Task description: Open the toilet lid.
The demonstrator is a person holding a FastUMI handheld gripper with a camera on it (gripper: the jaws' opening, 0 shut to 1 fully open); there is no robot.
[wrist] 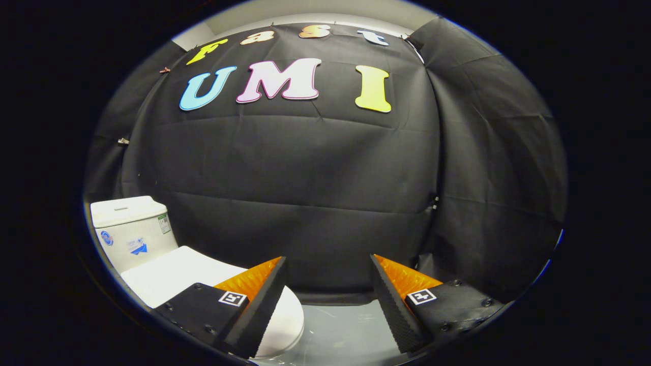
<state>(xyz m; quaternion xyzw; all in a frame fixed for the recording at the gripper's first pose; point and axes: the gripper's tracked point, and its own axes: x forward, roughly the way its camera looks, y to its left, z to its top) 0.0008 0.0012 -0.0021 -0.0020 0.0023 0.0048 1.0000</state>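
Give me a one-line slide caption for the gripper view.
Open gripper held above the floor, beside the toilet's closed lid, tank behind.

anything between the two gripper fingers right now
No: the open gripper holds nothing; the gripper view shows bare floor and black cloth wall between the fingers. The closed toilet lid lies beside the left finger.

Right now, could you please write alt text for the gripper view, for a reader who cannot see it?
A white toilet with its lid down sits low to one side, partly behind one finger of the open gripper, which holds nothing. The tank stands behind the lid, a black cloth wall lies beyond, and pale floor shows between the fingers.
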